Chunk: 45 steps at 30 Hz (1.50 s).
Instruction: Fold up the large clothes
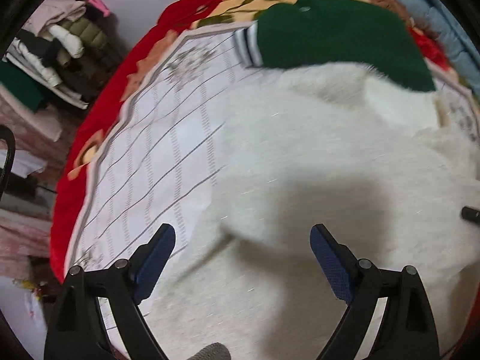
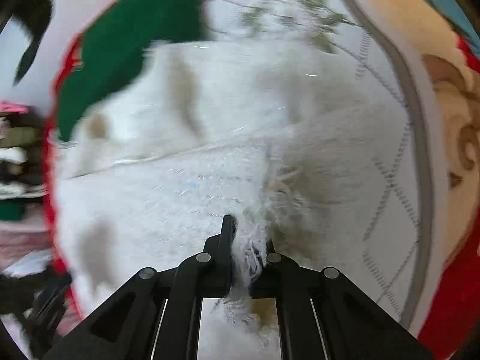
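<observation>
Right gripper (image 2: 249,240) clamped on fuzzy white garment (image 2: 180,180) edge, left gripper (image 1: 243,240) wide above it; garment spread mid-bed on striped sheet (image 1: 144,156), partly folded at most, folding mostly remaining.

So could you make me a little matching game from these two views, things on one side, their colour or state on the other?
Things:
1. left gripper
2. right gripper
3. sweater lying at the far side
4. blanket edge around the bed

Colour or state:
A. green with striped cuff
B. red
C. open, nothing between its fingers
D. shut on fluffy white garment

Pairs: 1-C, 2-D, 3-A, 4-B
</observation>
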Each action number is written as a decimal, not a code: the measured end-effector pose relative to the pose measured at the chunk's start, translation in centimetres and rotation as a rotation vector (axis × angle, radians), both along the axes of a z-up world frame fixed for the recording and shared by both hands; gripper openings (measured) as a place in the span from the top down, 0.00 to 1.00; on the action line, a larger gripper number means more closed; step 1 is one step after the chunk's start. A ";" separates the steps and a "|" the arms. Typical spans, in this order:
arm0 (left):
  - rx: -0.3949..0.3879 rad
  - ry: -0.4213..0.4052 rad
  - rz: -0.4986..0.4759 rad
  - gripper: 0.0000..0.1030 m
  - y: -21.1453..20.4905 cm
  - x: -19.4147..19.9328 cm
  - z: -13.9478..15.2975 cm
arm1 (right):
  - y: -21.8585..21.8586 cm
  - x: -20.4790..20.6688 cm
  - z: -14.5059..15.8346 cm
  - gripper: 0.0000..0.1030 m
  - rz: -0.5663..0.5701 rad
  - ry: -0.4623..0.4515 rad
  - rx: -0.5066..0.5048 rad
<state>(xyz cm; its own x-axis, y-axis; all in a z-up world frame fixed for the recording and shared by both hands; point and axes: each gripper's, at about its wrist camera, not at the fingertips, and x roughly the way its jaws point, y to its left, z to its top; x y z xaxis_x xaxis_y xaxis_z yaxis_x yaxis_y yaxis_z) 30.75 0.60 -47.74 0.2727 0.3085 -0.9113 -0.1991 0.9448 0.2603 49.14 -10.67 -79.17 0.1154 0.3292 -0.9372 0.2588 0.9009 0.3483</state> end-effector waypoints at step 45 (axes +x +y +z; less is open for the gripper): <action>0.028 0.153 -0.230 0.11 -8.9 -5.2 -8.8 | -0.4 -6.3 0.3 0.58 0.211 0.145 -0.174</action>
<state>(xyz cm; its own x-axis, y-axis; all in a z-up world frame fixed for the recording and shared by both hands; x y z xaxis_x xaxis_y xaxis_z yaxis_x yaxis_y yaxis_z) 25.54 -8.30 -56.52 0.1988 0.2804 -0.9391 0.0636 0.9525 0.2979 42.81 -11.08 -78.90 -0.0770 0.1648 -0.9833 0.0956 0.9829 0.1573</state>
